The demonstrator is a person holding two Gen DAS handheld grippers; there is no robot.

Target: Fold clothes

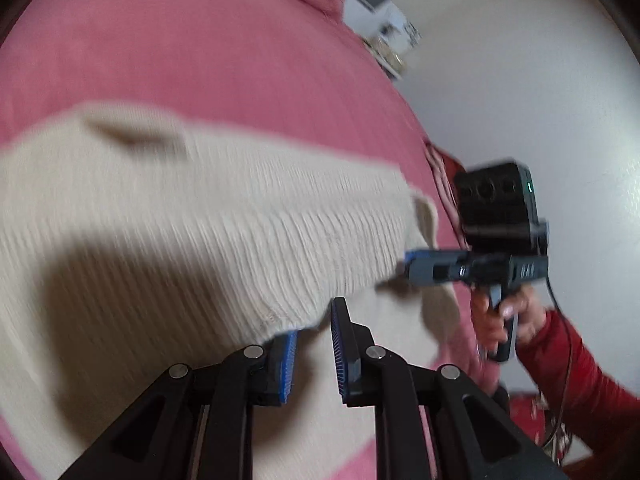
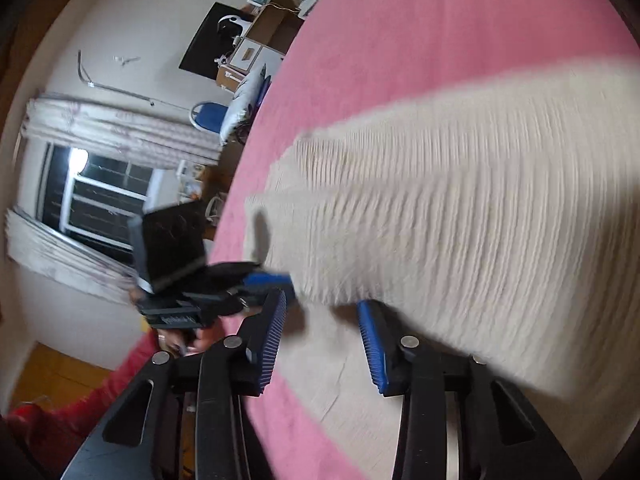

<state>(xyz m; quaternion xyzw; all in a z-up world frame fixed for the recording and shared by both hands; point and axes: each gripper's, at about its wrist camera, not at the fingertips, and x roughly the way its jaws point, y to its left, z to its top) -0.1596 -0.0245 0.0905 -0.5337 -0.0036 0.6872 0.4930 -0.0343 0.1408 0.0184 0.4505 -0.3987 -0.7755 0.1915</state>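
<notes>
A cream ribbed knit sweater [image 1: 208, 216] lies on the pink bed [image 1: 200, 48], with one layer folded over another; it also shows in the right wrist view [image 2: 460, 216]. My left gripper [image 1: 314, 320] is open, its blue pads at the folded layer's near edge, with the left pad partly under the cloth. My right gripper [image 2: 324, 300] is open and empty just in front of the fold's edge. The right gripper also shows in the left wrist view [image 1: 412, 266], at the sweater's right edge. The left gripper also shows in the right wrist view [image 2: 280, 280]. Both views are motion blurred.
The pink bed [image 2: 440, 20] fills most of both views. White floor [image 1: 520, 100] lies to the bed's right. A window with curtains [image 2: 92, 184], a blue chair [image 2: 210, 114] and a cluttered desk [image 2: 256, 40] stand beyond the bed's left edge. My red sleeve [image 1: 580, 380] shows.
</notes>
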